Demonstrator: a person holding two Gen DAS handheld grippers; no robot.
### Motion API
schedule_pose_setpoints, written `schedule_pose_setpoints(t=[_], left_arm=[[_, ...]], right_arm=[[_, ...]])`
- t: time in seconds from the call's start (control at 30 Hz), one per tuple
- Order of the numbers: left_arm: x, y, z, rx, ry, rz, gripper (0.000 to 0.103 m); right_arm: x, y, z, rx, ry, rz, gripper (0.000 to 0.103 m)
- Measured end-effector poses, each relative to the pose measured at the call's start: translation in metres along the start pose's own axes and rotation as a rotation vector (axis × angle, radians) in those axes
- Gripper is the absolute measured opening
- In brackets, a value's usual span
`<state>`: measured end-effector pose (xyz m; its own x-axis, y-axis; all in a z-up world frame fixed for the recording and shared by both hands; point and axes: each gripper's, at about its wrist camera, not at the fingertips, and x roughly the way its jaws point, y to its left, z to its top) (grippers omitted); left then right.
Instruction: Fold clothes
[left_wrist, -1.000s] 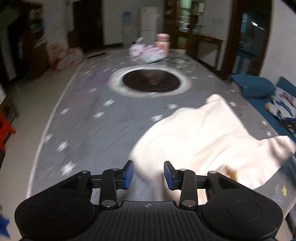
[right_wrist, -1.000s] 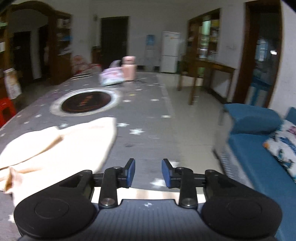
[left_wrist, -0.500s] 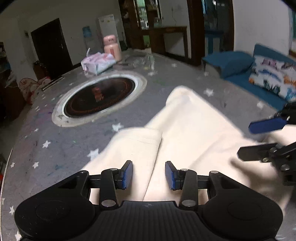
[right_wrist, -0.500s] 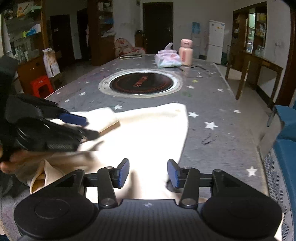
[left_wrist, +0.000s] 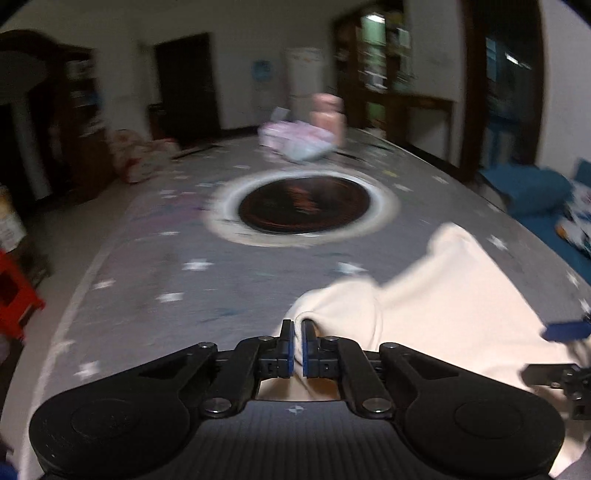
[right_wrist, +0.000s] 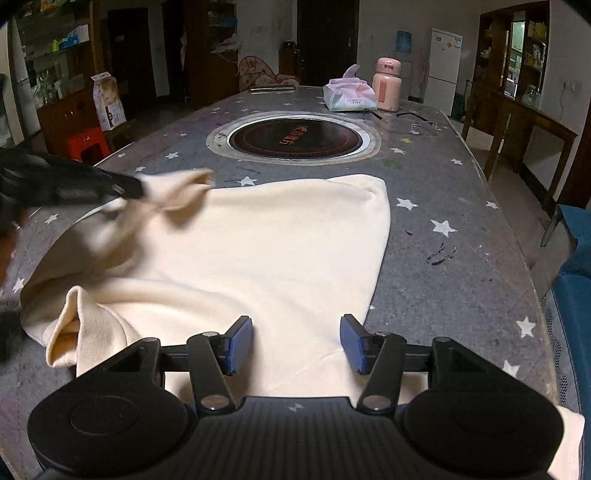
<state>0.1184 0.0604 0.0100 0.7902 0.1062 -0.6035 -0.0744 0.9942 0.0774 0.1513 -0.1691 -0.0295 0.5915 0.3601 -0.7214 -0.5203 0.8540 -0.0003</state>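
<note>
A cream garment (right_wrist: 266, 243) lies spread on the grey star-patterned table (right_wrist: 443, 192). My left gripper (left_wrist: 297, 334) is shut on a fold of the cream garment (left_wrist: 443, 302) at its left side and lifts it; it shows blurred in the right wrist view (right_wrist: 92, 182), holding a raised sleeve. My right gripper (right_wrist: 297, 343) is open, its blue pads over the garment's near hem, holding nothing. It appears at the right edge of the left wrist view (left_wrist: 565, 343).
A round black cooktop (right_wrist: 295, 138) is set into the table's middle. A tissue pack (right_wrist: 349, 96) and a pink bottle (right_wrist: 386, 89) stand at the far end. A blue sofa (right_wrist: 576, 280) is on the right, a red stool (right_wrist: 86, 142) on the left.
My left gripper has closed on the garment's left sleeve and raised it. My right gripper has opened wider and sits low over the near hem.
</note>
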Motion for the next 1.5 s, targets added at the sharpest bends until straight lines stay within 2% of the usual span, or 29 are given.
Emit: schedule_pose_setpoints(t=[0.13, 0.2, 0.3, 0.43, 0.63, 0.77, 0.9, 1.2, 1.37, 1.5], left_arm=[[-0.026, 0.056, -0.010, -0.129, -0.007, 0.144, 0.004], [-0.031, 0.084, -0.018, -0.184, 0.022, 0.219, 0.004], [-0.031, 0.116, -0.026, -0.241, 0.091, 0.271, 0.007], [-0.031, 0.122, -0.023, -0.247, 0.114, 0.220, 0.012], [-0.006, 0.075, 0.005, -0.165, 0.102, 0.048, 0.012], [0.029, 0.048, 0.020, -0.143, 0.129, -0.009, 0.012], [0.050, 0.026, 0.019, -0.120, 0.180, -0.075, 0.012], [0.032, 0.006, 0.004, -0.095, 0.176, -0.137, 0.012], [0.021, 0.001, -0.003, -0.095, 0.172, -0.163, 0.012], [0.015, -0.006, -0.010, -0.053, 0.164, -0.175, 0.013]], right_arm=[[0.000, -0.003, 0.001, -0.001, 0.004, 0.001, 0.054], [-0.001, -0.004, 0.001, -0.003, 0.004, 0.002, 0.054], [-0.005, -0.006, 0.005, 0.000, 0.001, 0.011, 0.054], [-0.009, -0.012, 0.018, 0.007, -0.016, 0.016, 0.054], [-0.004, -0.024, 0.045, 0.029, -0.059, 0.002, 0.053], [0.004, -0.035, 0.063, 0.062, -0.088, -0.018, 0.053], [0.012, -0.036, 0.077, 0.050, -0.098, -0.014, 0.053], [0.040, 0.004, 0.098, -0.048, -0.104, 0.090, 0.053], [0.054, 0.035, 0.098, -0.112, -0.096, 0.145, 0.053], [0.063, 0.053, 0.096, -0.145, -0.080, 0.184, 0.053]])
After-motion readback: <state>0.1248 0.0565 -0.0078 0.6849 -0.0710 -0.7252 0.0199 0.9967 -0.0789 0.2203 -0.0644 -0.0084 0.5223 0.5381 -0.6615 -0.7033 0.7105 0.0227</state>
